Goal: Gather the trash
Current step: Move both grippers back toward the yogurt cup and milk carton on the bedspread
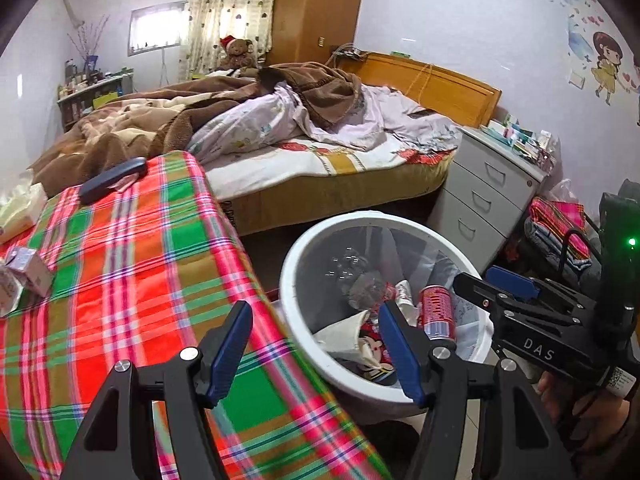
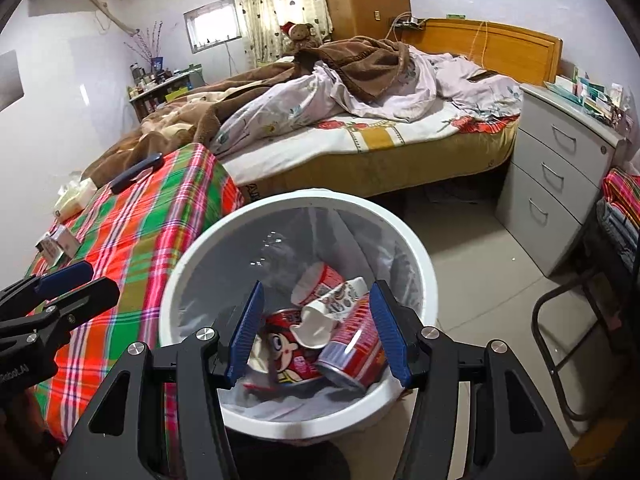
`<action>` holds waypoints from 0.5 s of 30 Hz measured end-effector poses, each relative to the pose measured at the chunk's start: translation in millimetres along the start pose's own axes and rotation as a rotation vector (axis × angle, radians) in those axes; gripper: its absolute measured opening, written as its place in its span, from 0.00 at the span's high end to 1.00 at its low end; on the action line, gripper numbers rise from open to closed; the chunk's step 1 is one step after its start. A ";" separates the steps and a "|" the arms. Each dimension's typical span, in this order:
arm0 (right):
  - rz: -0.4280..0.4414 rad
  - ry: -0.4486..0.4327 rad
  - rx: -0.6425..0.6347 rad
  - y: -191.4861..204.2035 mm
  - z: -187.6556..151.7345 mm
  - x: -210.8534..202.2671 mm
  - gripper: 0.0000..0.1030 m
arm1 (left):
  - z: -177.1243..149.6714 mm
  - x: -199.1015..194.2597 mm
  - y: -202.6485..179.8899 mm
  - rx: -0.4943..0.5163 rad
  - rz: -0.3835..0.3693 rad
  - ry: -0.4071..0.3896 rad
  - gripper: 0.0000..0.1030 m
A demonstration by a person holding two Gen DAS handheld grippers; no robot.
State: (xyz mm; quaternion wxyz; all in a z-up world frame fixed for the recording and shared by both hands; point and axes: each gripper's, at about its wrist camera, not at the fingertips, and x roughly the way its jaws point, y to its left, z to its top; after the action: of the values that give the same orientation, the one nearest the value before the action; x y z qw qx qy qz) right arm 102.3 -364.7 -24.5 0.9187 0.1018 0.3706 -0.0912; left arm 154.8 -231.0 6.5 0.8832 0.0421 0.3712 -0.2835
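Occupying most of the room, a wooden-framed bed (image 2: 360, 148) carried a rumpled brown fleece blanket (image 2: 360, 60) and pale floral sheets. Beside it stood a grey three-drawer cabinet (image 2: 560, 176) with cluttered top. A table under slick plaid cloth (image 1: 132, 280) in red, green and orange ran along the near left, its edge just beside the bin. Bare tiled floor (image 2: 472, 280) lay open between bin and cabinet. Round white plastic bin (image 2: 416, 248), lined with a thin clear bag, held the trash: red metal can (image 2: 352, 352), crumpled printed paper cups (image 2: 320, 280), a cartoon-printed bowl (image 2: 292, 356). Right gripper (image 2: 320, 336) hung over the bin, blue ribbed pads parted, nothing between them. Left gripper (image 1: 316, 352) straddled table edge and bin rim, likewise parted and empty. A small carton (image 1: 28, 272) stood on the cloth.
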 end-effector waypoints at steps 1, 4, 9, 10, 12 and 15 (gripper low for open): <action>0.003 -0.003 -0.003 3.0 -0.2 -1.0 0.45 | -0.5 -4.1 4.3 -0.003 0.010 -0.006 0.37; 0.019 -0.012 -0.019 13.6 0.5 -3.1 0.45 | -0.9 -12.4 14.0 -0.017 0.026 -0.017 0.37; 0.045 -0.027 -0.039 30.4 2.7 -5.5 0.45 | -2.4 -26.9 33.8 -0.041 0.061 -0.035 0.37; 0.051 -0.031 -0.045 34.7 4.0 -5.7 0.45 | -2.9 -30.7 39.2 -0.047 0.067 -0.041 0.37; 0.064 -0.037 -0.053 41.3 5.9 -6.3 0.45 | -4.1 -36.7 48.7 -0.059 0.080 -0.049 0.37; 0.084 -0.048 -0.068 52.2 7.2 -7.7 0.45 | -5.4 -44.3 63.1 -0.077 0.101 -0.060 0.37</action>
State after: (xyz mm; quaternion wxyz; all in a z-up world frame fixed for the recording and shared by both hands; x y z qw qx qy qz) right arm 114.3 -315.6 -7.7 0.9333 0.0838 0.3467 -0.0422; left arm 160.0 -155.9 24.1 0.9080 0.0184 0.3527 -0.2254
